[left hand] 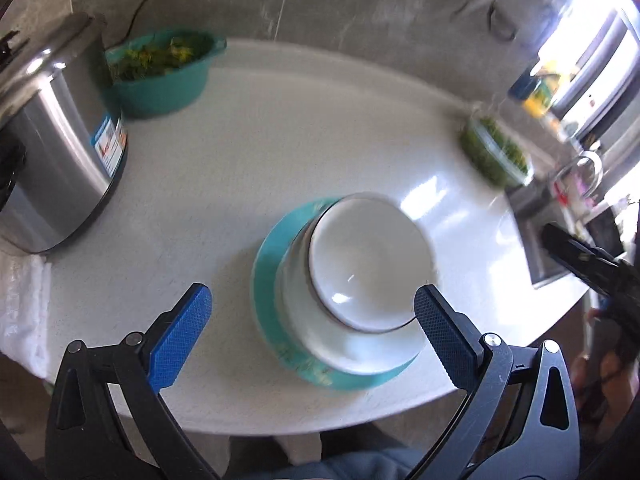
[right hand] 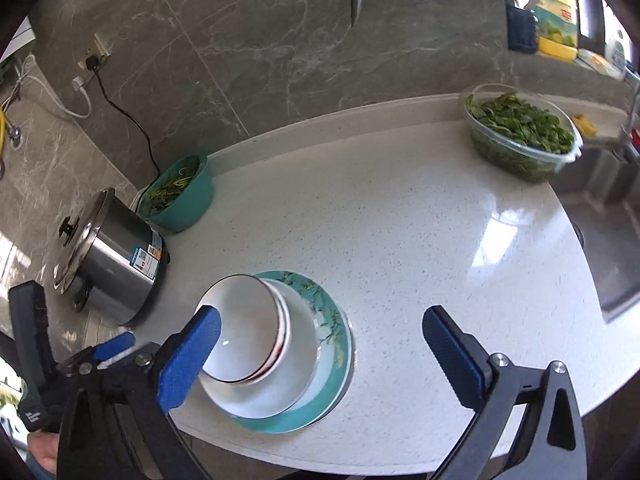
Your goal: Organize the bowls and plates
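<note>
Right wrist view first: the right gripper (right hand: 320,344) stands with jaws spread wide and nothing between its pads, above the near edge of the white counter (right hand: 420,232). The left gripper (left hand: 312,324) is likewise wide open and empty, its pads either side of the stack without touching it. Just beyond sits that stack: white bowls (right hand: 244,336) nested, tilted toward the left, on a teal plate (right hand: 332,344). The stacking looks done, so the sound move is to draw both grippers clear and straight back, so no pad clips the leaning top bowl. Farther left stand a steel pot (right hand: 108,256) and green basin (right hand: 180,196); far right, a clear tub of greens (right hand: 520,136)
</note>
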Action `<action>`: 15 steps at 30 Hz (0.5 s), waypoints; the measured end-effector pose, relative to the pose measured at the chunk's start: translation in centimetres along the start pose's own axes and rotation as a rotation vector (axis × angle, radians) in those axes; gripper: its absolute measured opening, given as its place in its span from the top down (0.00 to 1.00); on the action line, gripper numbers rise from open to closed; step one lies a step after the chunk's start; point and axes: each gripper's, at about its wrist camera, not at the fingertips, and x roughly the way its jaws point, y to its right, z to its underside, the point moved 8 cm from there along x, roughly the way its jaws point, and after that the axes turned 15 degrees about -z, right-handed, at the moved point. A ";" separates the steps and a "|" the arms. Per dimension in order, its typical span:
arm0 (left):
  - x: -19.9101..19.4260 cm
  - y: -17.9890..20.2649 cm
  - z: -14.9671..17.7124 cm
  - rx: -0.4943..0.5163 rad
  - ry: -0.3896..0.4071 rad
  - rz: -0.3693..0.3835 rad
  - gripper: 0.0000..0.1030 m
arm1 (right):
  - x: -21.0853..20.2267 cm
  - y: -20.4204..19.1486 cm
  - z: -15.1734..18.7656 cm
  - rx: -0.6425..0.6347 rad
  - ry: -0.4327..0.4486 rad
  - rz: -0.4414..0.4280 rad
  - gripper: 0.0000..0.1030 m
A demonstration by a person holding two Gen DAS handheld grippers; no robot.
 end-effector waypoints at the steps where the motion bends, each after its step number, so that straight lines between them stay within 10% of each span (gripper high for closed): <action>1: 0.3 -0.4 0.0 -0.002 -0.002 -0.017 0.00 | 0.1 -0.3 0.1 0.002 -0.003 0.017 0.00; 5: 0.2 -0.6 -0.6 0.076 0.070 -0.168 0.00 | 0.1 -0.6 0.5 0.019 -0.012 0.087 0.00; 15: -1.5 0.9 -3.1 0.093 0.139 -0.117 0.00 | -0.5 -0.3 0.4 0.048 -0.015 0.146 0.00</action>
